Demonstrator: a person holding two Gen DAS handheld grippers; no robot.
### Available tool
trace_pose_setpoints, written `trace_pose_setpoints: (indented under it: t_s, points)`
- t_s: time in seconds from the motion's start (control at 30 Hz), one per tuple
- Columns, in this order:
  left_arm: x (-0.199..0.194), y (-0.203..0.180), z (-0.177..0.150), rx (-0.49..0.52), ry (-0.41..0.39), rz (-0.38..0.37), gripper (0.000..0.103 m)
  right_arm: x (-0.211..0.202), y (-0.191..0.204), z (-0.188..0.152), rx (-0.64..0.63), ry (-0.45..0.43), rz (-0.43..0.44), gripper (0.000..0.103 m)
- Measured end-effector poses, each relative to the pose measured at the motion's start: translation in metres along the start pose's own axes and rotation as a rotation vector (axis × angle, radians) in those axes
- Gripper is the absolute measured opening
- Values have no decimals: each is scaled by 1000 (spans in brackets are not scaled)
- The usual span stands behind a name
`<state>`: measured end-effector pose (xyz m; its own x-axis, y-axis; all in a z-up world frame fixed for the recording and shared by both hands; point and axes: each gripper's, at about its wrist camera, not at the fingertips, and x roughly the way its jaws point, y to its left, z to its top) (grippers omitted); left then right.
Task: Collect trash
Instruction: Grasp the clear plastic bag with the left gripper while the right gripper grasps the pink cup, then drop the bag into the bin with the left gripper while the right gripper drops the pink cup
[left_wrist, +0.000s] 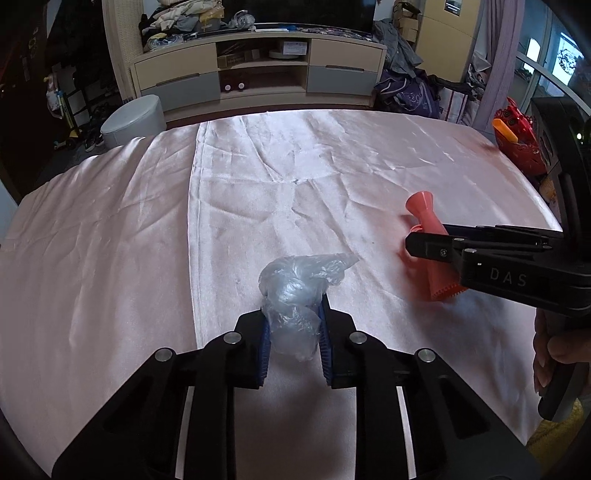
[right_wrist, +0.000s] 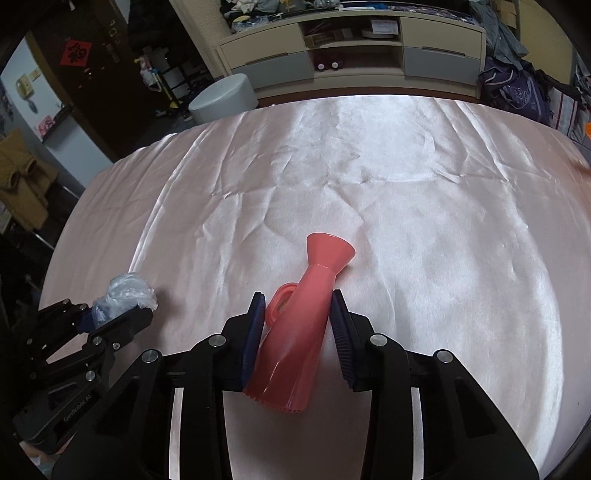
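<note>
Trash on the pink satin sheet (right_wrist: 406, 192): two pieces. One crumpled clear plastic bag (left_wrist: 295, 291), pinched between the blue pads of my left gripper (left_wrist: 295, 332). One coral plastic funnel-necked tube (right_wrist: 306, 325) lying to the bag's right, straddled by my right gripper (right_wrist: 297, 332); left pad touching, right pad's contact unclear.

A wrinkled, shiny pale-pink satin sheet (left_wrist: 110, 258) covers the broad surface in the foreground. Beyond its far edge stands a long cream media cabinet with grey drawer fronts and open middle shelves (left_wrist: 258, 70), its top heaped with clothes and clutter. A round pale-grey stool (left_wrist: 133, 118) sits left of the cabinet, and a red plastic toy (left_wrist: 517, 140) lies off the sheet's right edge.
</note>
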<state>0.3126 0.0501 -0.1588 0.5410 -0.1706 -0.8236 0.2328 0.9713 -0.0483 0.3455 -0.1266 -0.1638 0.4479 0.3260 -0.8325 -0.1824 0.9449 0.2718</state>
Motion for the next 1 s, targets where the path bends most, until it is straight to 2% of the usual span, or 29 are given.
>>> trace_pose_setpoints:
  t_s: [0.33,0.63,0.8,1.0]
  points:
    - [-74,-32,-25,16,-64,-16,19,-86,3,-34,-13,-84,30,36]
    - [-140,-78,-71,59,-109,-39,19,-161,8,-91,-52,-142,45,36]
    - [-167,-101,-106,64,-119,-62,19,-182,6,-134,-68,-139,53,36]
    - [-177,-120,-154,35,-99,-89,19,-191,-2,-186,-73,-115,60,36]
